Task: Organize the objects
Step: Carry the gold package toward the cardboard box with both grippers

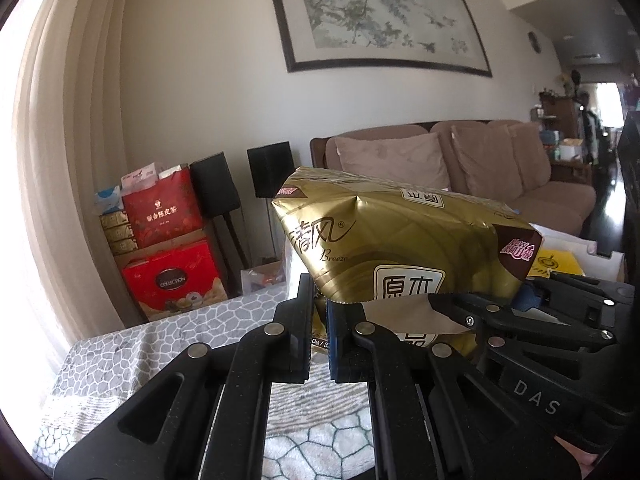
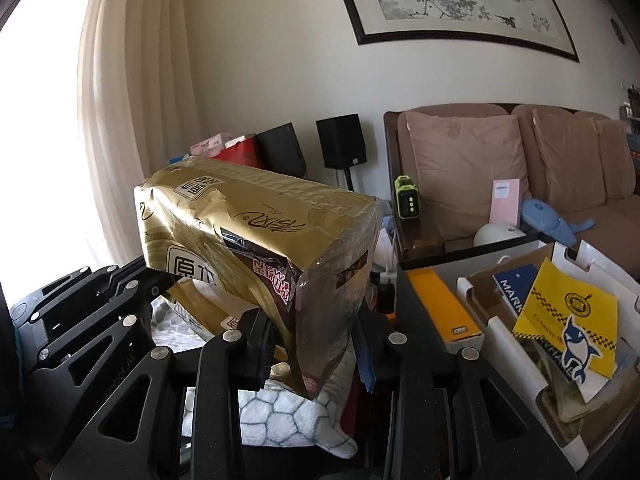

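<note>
Though partly hidden, box (image 2: 472,280) of papers (image 2: 568,320)

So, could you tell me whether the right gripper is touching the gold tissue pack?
Touching. In the right wrist view, the right gripper has its jaws pressed on either side of the tissue pack at its end, crumpling the wrapper there.

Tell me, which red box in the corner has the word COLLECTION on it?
The lower red gift box, beside the patterned table. It has a dark oval label reading COLLECTION. The upper red box above it shows only gold Chinese writing.
</note>
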The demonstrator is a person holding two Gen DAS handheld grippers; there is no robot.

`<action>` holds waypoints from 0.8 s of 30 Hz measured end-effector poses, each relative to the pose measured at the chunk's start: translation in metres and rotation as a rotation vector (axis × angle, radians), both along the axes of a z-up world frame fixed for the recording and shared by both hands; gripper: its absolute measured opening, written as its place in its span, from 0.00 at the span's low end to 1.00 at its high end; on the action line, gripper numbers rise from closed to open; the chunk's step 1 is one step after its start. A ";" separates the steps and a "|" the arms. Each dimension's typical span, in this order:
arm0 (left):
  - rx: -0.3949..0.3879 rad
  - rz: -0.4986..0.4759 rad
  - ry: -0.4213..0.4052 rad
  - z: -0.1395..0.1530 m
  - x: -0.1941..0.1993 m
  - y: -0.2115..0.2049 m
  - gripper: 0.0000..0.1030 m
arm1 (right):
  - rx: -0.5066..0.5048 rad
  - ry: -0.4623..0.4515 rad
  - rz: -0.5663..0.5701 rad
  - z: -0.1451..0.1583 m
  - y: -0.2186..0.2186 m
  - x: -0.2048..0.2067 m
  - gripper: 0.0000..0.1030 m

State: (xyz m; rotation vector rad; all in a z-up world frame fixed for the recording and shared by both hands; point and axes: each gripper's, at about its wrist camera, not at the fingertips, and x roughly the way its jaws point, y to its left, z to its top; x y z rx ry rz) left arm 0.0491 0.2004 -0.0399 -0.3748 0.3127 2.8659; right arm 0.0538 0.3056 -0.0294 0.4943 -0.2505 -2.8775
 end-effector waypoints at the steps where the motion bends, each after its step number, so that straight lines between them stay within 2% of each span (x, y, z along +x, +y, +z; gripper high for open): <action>1: 0.001 -0.002 -0.001 0.000 0.000 0.001 0.05 | 0.012 0.003 -0.007 0.001 0.001 0.000 0.32; 5: 0.021 -0.009 -0.004 0.001 -0.002 0.005 0.05 | 0.028 0.015 -0.014 0.004 0.004 0.003 0.32; 17: 0.044 -0.035 0.011 0.009 0.000 0.016 0.06 | -0.056 -0.007 -0.001 0.009 0.024 0.000 0.32; 24: 0.039 -0.070 0.020 0.014 -0.003 0.032 0.06 | -0.087 -0.004 -0.033 0.011 0.042 0.003 0.32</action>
